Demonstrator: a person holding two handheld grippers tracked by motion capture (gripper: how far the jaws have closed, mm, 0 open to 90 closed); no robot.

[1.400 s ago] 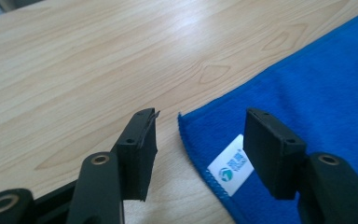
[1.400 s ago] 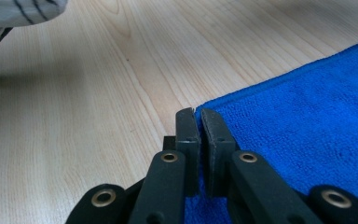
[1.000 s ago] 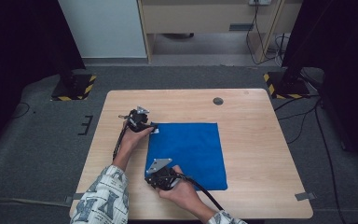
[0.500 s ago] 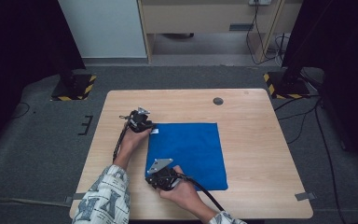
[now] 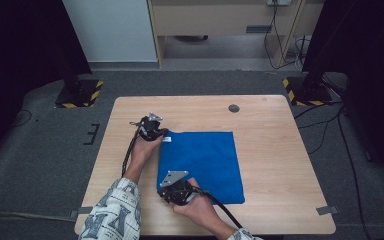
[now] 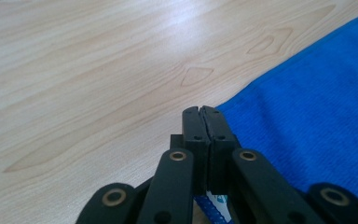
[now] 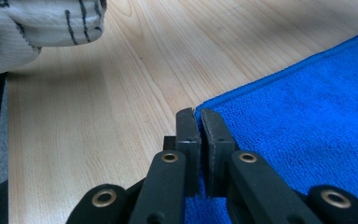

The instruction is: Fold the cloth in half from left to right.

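Note:
A blue cloth lies flat on the wooden table. My left gripper sits at the cloth's far left corner, by a small white label. In the left gripper view its jaws are pressed together at the corner of the cloth, and blue hem shows under them. My right gripper rests at the near left corner. In the right gripper view its jaws are closed on the corner of the cloth, with a hairline gap between them.
A small dark round disc is set in the table near its far edge. A patterned sleeve lies left of the right gripper. Black cables trail from both grippers toward the table's near edge. Bare wood surrounds the cloth.

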